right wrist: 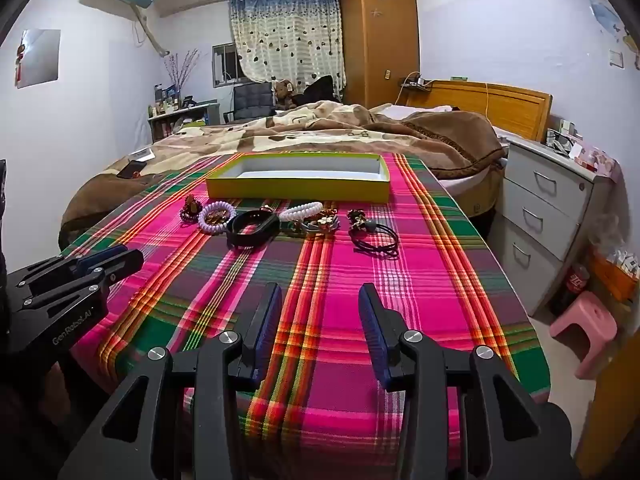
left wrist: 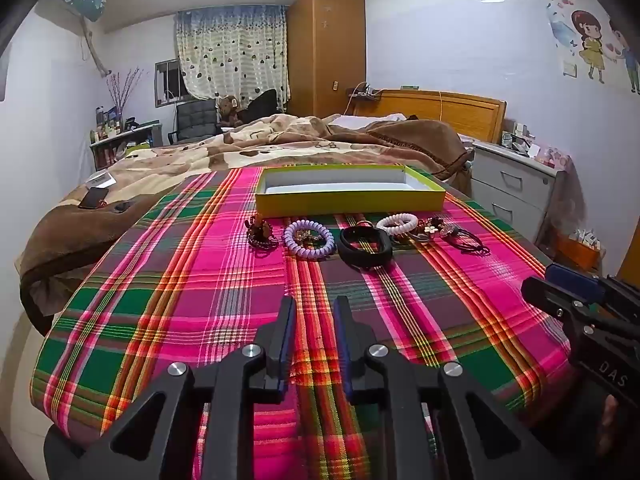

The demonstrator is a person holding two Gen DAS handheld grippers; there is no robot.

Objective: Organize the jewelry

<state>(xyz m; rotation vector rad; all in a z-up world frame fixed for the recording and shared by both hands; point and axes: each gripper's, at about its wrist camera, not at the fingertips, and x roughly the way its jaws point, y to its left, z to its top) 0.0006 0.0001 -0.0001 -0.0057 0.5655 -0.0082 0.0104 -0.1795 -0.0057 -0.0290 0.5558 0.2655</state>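
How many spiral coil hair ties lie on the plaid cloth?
2. A purple spiral hair tie lies left of the black band; a white spiral hair tie lies right of the band. Others may hide in the clutter.

My left hand-held gripper [left wrist: 314, 304] hovers over the plaid bench [left wrist: 200, 300], jaws slightly apart and empty. Ahead I see a purple coil [left wrist: 309, 239] beside a black band [left wrist: 365, 246], and behind them a yellow box [left wrist: 350, 200].
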